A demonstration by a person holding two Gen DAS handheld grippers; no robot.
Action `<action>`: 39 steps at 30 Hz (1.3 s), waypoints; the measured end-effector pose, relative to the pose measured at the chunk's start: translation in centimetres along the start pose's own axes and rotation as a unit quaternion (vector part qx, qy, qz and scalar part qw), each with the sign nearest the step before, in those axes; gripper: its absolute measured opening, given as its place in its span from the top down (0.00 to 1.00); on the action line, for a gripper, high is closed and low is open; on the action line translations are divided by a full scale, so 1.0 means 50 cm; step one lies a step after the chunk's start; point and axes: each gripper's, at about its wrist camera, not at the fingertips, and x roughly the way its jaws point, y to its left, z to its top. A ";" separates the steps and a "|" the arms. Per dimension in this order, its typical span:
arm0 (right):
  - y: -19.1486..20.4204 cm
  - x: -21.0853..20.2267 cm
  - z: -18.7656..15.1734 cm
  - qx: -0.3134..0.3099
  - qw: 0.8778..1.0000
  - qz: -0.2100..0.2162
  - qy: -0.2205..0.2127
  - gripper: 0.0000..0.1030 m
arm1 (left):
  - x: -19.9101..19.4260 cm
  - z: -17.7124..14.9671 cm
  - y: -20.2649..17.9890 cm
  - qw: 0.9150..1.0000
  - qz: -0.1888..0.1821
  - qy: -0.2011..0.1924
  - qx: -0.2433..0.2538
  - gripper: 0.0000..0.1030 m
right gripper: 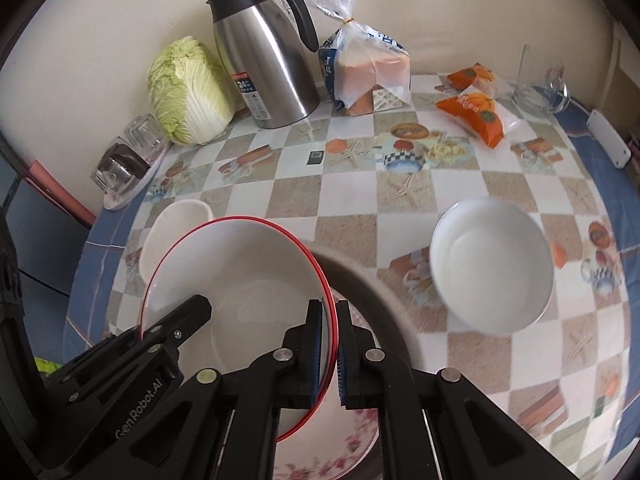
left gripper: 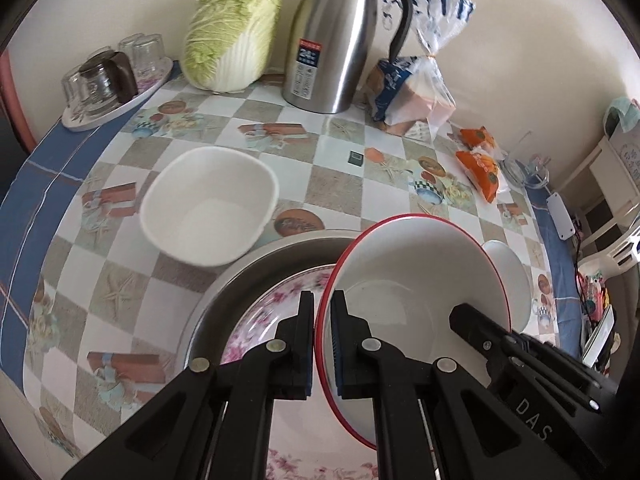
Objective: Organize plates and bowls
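Red-rimmed bowl: tilted, held above the floral plate, which lies in a metal basin at the counter's near edge. Left gripper: jaws closed on the bowl's left rim. Right gripper: jaws closed on the bowl's right rim.

Square white bowl: on the counter, left of the basin, apart from it. Round white bowl: on the counter, right of the basin.

Back edge, against the wall: cabbage, steel jug, bagged bread. Back left corner: tray of upturned glasses. Right side: orange packets.
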 end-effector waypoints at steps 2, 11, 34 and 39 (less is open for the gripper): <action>0.011 -0.004 -0.011 0.000 1.000 -0.001 -0.005 0.93 | -0.005 -0.005 0.005 1.000 0.007 -0.003 0.003 0.93; 0.032 -0.011 -0.046 0.021 1.000 0.004 -0.016 0.93 | -0.017 -0.023 0.027 1.000 0.006 -0.010 0.005 0.92; 0.017 -0.004 -0.073 0.033 0.999 0.009 -0.009 0.93 | -0.007 -0.053 0.032 1.000 -0.011 0.004 0.004 0.92; 0.006 0.017 -0.075 0.041 0.999 0.007 0.008 0.93 | 0.017 -0.056 0.029 1.000 -0.009 0.020 0.006 0.92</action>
